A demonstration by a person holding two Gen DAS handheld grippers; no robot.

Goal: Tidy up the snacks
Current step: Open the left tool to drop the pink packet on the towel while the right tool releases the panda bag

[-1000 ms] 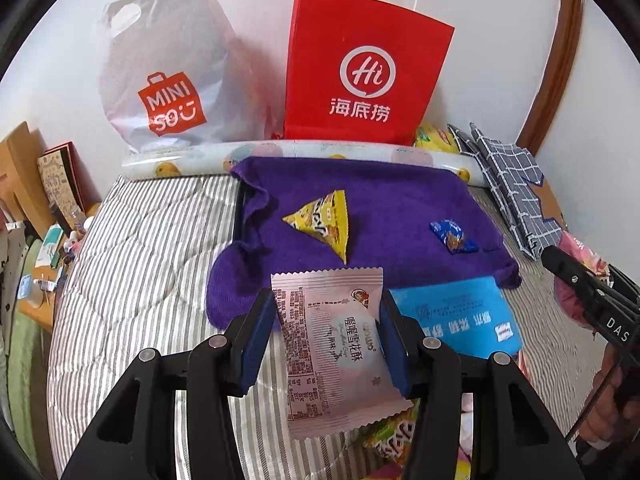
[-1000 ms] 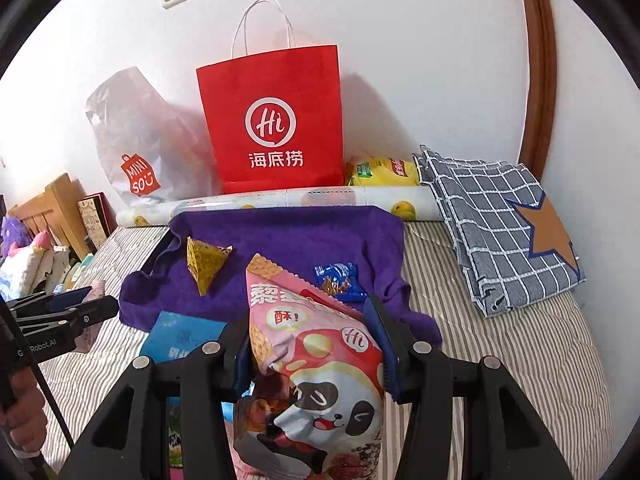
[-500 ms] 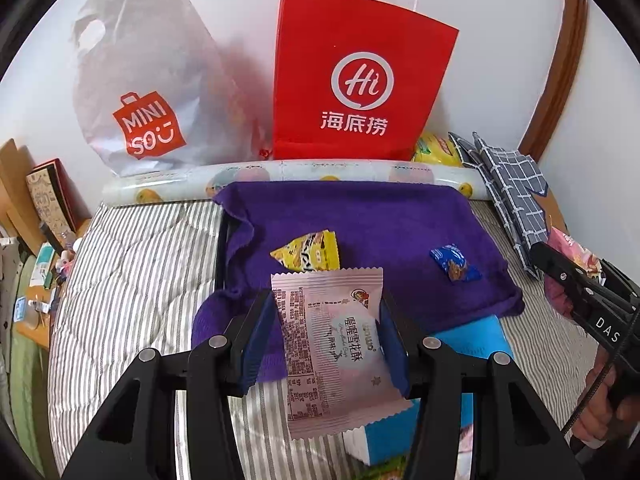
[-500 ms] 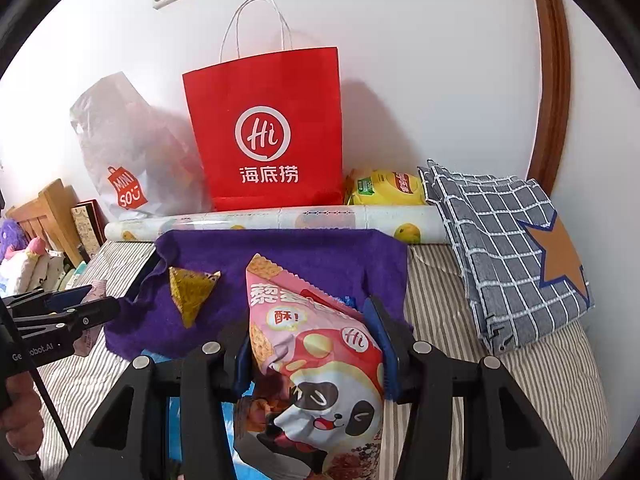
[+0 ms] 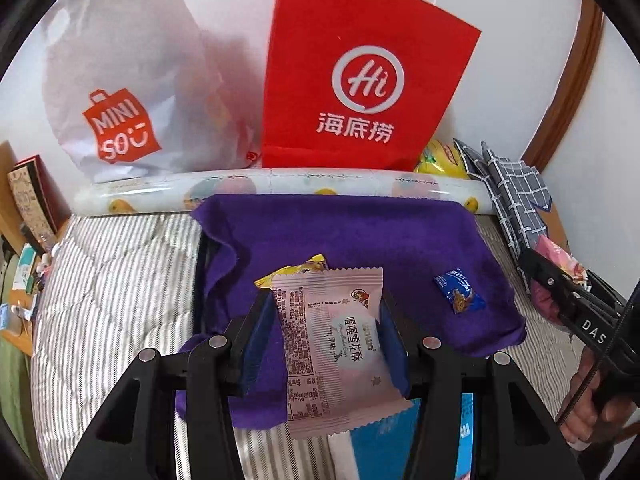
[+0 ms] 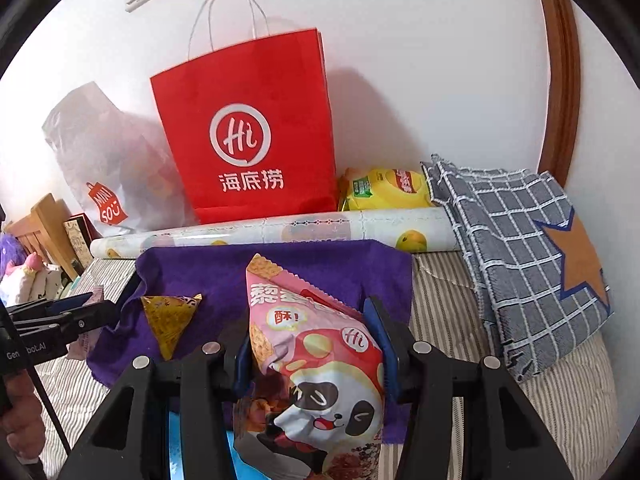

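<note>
My left gripper (image 5: pixel 326 334) is shut on a pale pink snack packet (image 5: pixel 336 348), held over the near part of a purple towel (image 5: pixel 360 232) spread on the bed. Behind the packet a yellow triangular snack (image 5: pixel 294 270) peeks out; a small blue candy (image 5: pixel 460 290) lies to the right. My right gripper (image 6: pixel 312 344) is shut on a pink panda snack bag (image 6: pixel 316 364) above the same purple towel (image 6: pixel 320 260), with the yellow triangular snack (image 6: pixel 170 318) to its left. A red paper bag (image 5: pixel 360 80) stands upright at the wall beyond the towel.
A white plastic shopping bag (image 5: pixel 120 80) leans left of the red bag (image 6: pixel 248 140). A printed roll (image 6: pixel 280 230) lies along the towel's far edge. A yellow chip bag (image 6: pixel 384 188) and a folded checked cloth (image 6: pixel 520 248) sit right. A blue packet (image 5: pixel 384 440) lies below my left gripper.
Both grippers have moved forward toward the bags at the wall, each keeping its packet. The red bag and towel now look nearer; the yellow triangular snack has slipped behind the left packet.
</note>
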